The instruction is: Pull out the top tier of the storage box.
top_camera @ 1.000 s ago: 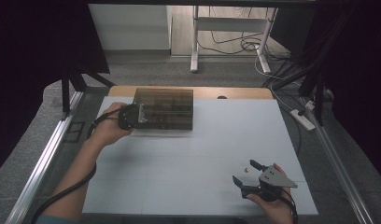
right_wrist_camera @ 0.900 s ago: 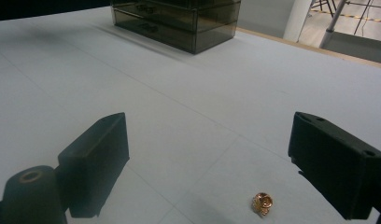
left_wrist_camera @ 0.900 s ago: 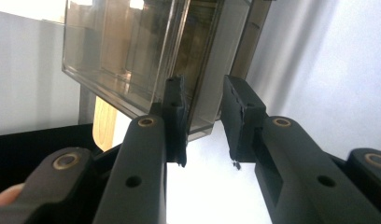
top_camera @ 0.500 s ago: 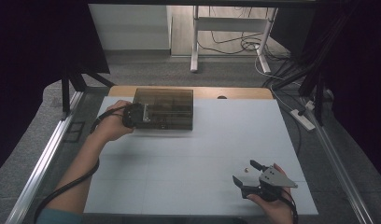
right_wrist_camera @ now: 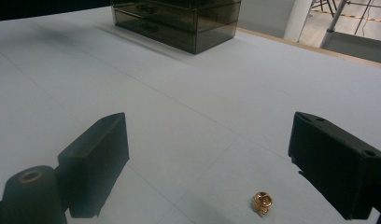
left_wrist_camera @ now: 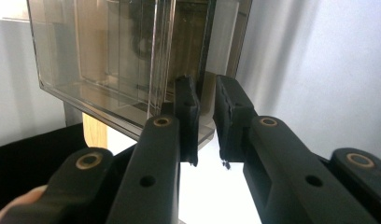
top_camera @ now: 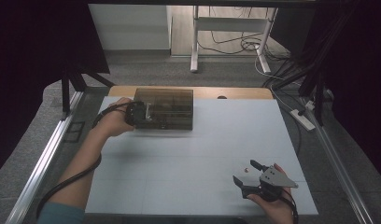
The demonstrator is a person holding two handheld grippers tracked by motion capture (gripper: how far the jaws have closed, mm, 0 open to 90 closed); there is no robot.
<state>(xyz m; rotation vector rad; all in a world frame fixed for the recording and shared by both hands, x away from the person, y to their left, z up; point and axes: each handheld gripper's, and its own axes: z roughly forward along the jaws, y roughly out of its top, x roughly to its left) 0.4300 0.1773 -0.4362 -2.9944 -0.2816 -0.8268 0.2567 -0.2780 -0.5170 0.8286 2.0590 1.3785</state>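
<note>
At the far left of the white table top (top_camera: 188,158), the left gripper (top_camera: 141,113) sits against the left end of a smoky transparent drawer organiser (top_camera: 165,108), its jaws drawn narrow with a slim gap left between the pads; whether anything is pinched between them cannot be told. The left gripper (left_wrist_camera: 205,114) in its own view points at the box's clear wall (left_wrist_camera: 109,60), seemingly at a corner or drawer edge. Judgement: the step in hand is taking hold of a drawer front to pull it open, so the pads should close squarely on the edge or handle and draw straight outward, low and slow, or the light box may slide along. Near the table's front right, the right gripper (top_camera: 247,179) rests in the hand with jaws spread wide, and a small gold ring-like trinket (top_camera: 246,170) lies just ahead of it. The right gripper view shows the trinket (right_wrist_camera: 262,201) as a shiny coppery piece lying between the line of its jaws, untouched, plus the organiser's stacked drawers (right_wrist_camera: 179,23) with handles, detail that the high view leaves as a mere speck and a dark block.
</note>
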